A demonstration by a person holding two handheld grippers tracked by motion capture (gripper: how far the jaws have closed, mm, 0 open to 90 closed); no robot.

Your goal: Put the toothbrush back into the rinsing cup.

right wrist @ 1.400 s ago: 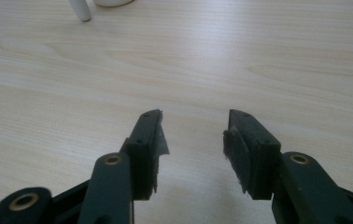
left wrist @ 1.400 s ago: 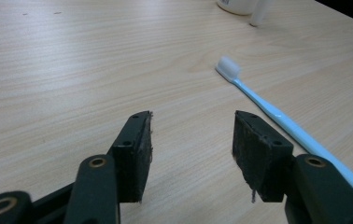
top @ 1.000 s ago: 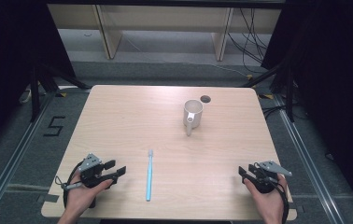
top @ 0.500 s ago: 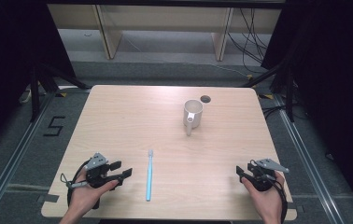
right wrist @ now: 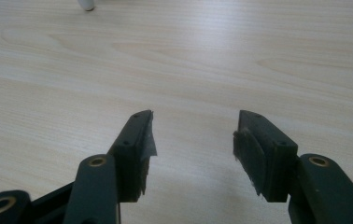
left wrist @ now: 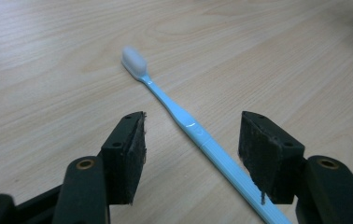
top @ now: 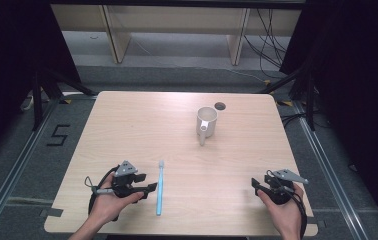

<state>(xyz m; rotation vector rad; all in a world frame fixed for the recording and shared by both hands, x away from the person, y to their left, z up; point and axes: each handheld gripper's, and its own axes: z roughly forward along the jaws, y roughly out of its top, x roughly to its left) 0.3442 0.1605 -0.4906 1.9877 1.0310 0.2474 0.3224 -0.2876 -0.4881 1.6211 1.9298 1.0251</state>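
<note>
Now left hand-held gripper [left wrist: 191, 154] has slid up to the toothbrush [top: 160, 187], jaws open astride the handle, nothing gripped yet; right hand-held gripper [top: 258, 186] just opened wider, empty.

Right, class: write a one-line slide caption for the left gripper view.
Left gripper with open jaws straddling the handle of a blue toothbrush lying on the wooden table.

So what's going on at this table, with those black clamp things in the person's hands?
A person holds a two-jaw gripper in each hand at a wooden table. The left gripper is open, with the handle of a light blue toothbrush lying between its jaws, not yet pinched. The right gripper has just been opening and is empty over bare wood. A white mug stands farther back, untouched.
</note>
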